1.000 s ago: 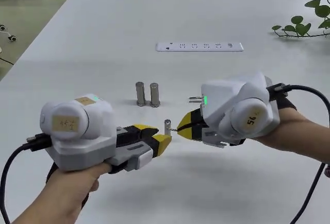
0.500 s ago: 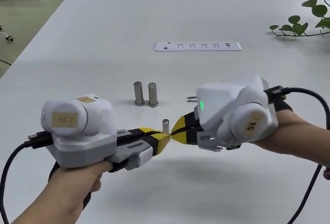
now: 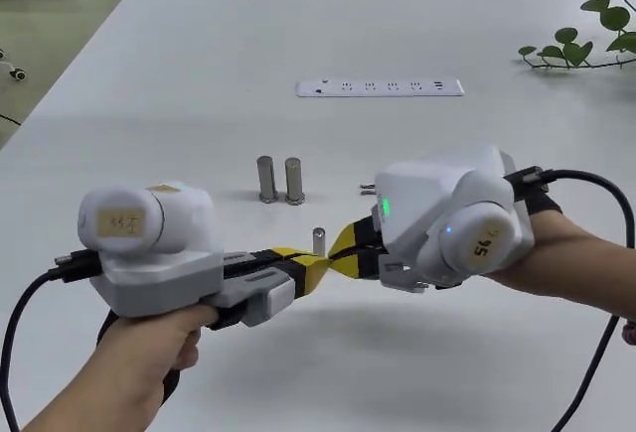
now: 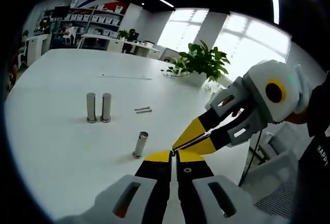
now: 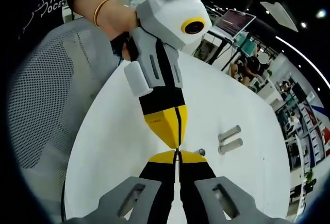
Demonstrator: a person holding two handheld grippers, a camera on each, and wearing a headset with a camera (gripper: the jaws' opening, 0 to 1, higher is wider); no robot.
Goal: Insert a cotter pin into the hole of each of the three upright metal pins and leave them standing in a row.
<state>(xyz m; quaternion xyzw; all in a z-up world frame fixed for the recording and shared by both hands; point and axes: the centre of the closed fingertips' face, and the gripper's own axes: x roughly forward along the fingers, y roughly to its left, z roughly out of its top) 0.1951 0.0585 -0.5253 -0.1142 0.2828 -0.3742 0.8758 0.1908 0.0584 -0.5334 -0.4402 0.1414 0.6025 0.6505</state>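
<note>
Left hand-held gripper (image 4: 174, 154): you hold it low over the near part of the tabletop (image 3: 179, 74), its yellow-tipped jaws together and aimed at the other gripper. Its tip meets the tip of that gripper.
Right hand-held gripper (image 5: 176, 154): your jaws are clamped on a thin cotter pin (image 5: 176, 164), which lies along the slit between them with its end at the meeting point.
Contact: you cannot tell from these views whether the left jaws also pinch the end of the cotter pin or only touch it.
Third metal pin (image 3: 319, 240): it stands on the tabletop just beside the two meeting tips, on their far side in the head view. You can see its round top in the right gripper view, just right of your jaws.
Two metal pins (image 3: 279, 180): they stand upright side by side, almost touching, toward the middle of the tabletop and well apart from the third.
Spare cotter pins (image 4: 143, 110): two lie flat on the tabletop, to the right of the pair.
Power strip (image 3: 380, 87): it lies flat toward the far edge.
Plant (image 3: 581, 37): its leaves reach in over the far right corner.
</note>
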